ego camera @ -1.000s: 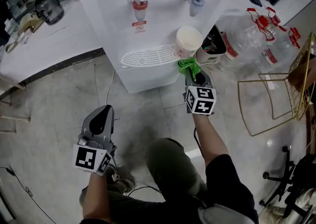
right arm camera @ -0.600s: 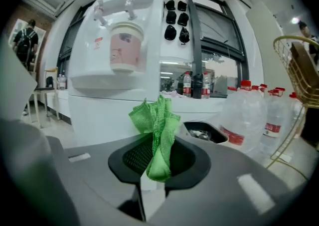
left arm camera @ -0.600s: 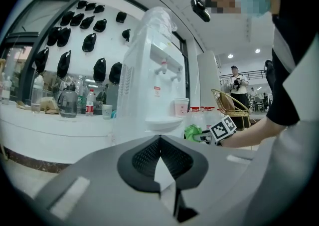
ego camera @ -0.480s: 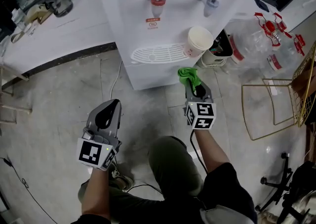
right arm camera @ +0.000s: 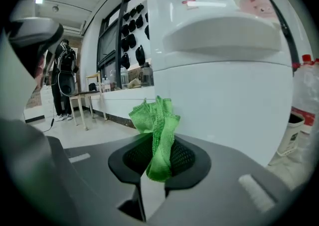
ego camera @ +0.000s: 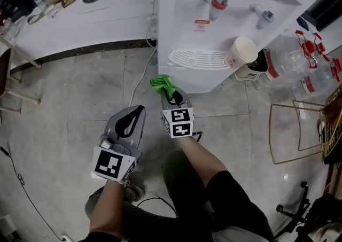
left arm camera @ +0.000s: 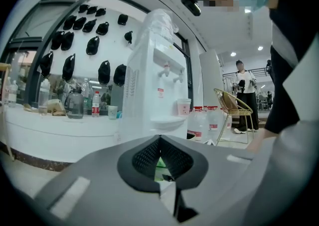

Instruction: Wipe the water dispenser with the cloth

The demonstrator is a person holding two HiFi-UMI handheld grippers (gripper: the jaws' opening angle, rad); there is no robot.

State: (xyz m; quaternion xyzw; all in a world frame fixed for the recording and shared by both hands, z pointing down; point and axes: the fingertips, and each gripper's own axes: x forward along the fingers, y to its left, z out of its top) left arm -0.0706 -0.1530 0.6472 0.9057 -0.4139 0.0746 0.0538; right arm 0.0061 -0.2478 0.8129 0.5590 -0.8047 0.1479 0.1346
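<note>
The green cloth (right arm camera: 156,129) is sticking up in a bunched fold from the right gripper (right arm camera: 158,159), whose jaws are clamping its lower end. In the head view the cloth (ego camera: 161,84) is hanging near the lower left corner of the white water dispenser (ego camera: 181,19); I cannot tell whether it is touching the panel. A paper cup (ego camera: 242,51) is lying tilted at the right end of the dispenser's drip tray (ego camera: 196,59). The left gripper (ego camera: 136,116) is hovering over the floor (ego camera: 69,107) just left of the right gripper (ego camera: 172,95), and its jaws (left arm camera: 159,152) are pressing together with nothing between them. A white tabletop (ego camera: 96,19) is running along the dispenser's left.
</note>
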